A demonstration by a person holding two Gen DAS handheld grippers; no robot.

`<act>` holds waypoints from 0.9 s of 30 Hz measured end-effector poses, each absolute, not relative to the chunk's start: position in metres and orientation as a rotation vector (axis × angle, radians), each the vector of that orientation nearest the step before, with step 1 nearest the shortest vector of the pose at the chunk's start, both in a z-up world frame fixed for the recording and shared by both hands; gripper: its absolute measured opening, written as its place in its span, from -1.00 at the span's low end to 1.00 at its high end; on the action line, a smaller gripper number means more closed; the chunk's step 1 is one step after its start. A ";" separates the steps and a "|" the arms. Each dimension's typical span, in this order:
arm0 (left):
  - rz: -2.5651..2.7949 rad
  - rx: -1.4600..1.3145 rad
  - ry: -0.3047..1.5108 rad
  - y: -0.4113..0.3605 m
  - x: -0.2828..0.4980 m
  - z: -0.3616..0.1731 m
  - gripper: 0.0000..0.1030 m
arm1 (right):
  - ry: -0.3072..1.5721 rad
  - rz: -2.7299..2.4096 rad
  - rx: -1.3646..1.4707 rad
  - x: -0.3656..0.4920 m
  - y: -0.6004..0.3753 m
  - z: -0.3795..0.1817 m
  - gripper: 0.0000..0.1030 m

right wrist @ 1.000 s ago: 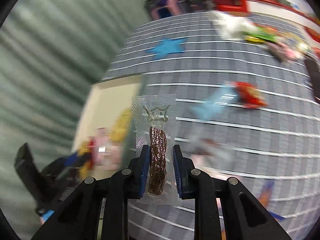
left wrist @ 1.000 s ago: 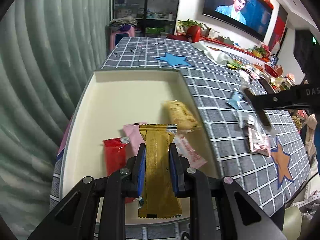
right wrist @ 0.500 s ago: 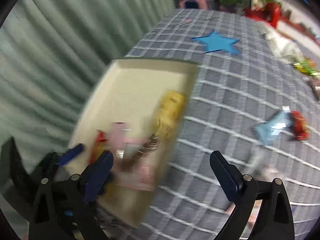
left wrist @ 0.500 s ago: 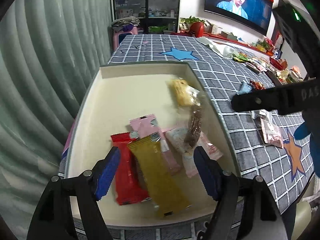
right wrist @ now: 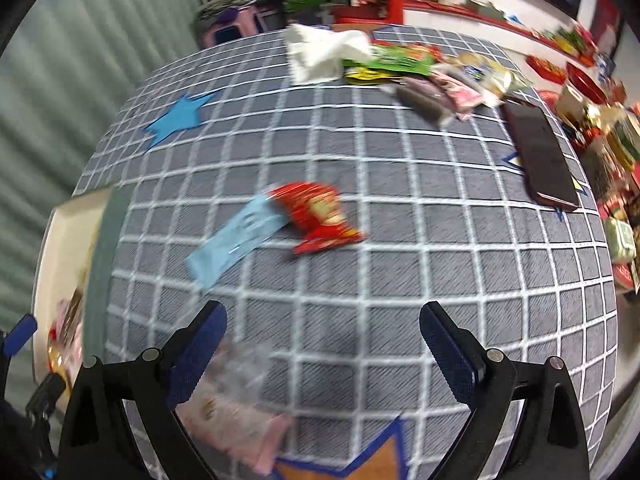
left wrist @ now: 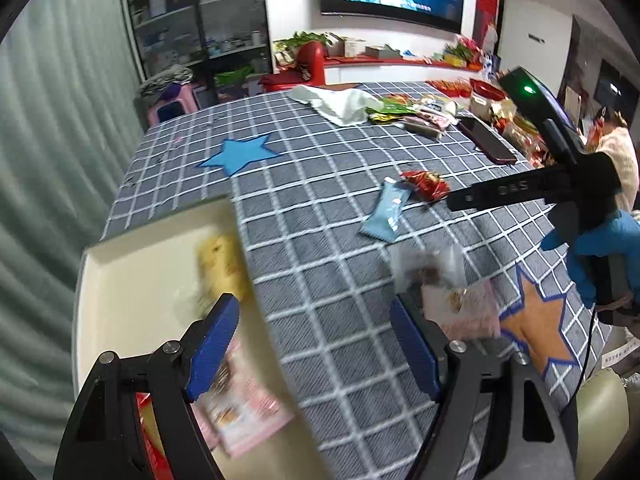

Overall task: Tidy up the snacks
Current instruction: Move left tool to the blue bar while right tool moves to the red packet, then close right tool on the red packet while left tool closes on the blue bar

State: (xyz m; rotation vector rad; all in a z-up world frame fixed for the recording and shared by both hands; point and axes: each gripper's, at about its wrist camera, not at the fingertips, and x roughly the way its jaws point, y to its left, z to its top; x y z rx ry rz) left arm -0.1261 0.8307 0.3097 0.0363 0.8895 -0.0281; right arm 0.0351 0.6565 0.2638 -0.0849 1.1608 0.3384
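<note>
My left gripper is open and empty, over the right edge of the cream tray. The tray holds a yellow snack, a pink packet and a red packet. My right gripper is open and empty above the checked tablecloth; it also shows in the left wrist view. A light blue packet and a red wrapped snack lie on the cloth ahead of it. A clear packet and a pink packet lie by its left finger, blurred.
A dark phone lies at the right. A white cloth and a heap of mixed snacks sit at the far side. More snacks and red bowls crowd the table's right edge. A green curtain hangs at the left.
Both grippers opened and dropped their packets, the gold one and the clear dark one, into the tray. Both then swung right, away from the tray, over the tablecloth.
</note>
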 end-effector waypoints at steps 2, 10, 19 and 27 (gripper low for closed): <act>-0.046 0.032 0.910 0.826 -0.113 0.308 0.57 | 1.160 0.349 -0.103 0.047 0.659 0.260 0.90; -0.098 0.084 0.983 0.818 -0.068 0.300 0.57 | 1.189 0.408 -0.203 0.084 0.690 0.234 0.19; -0.164 0.105 1.043 0.802 -0.007 0.273 0.57 | 1.145 0.439 -0.149 0.074 0.659 0.235 -0.33; -0.183 0.112 1.100 0.783 0.037 0.242 0.57 | 1.131 0.454 -0.061 0.046 0.617 0.248 -0.33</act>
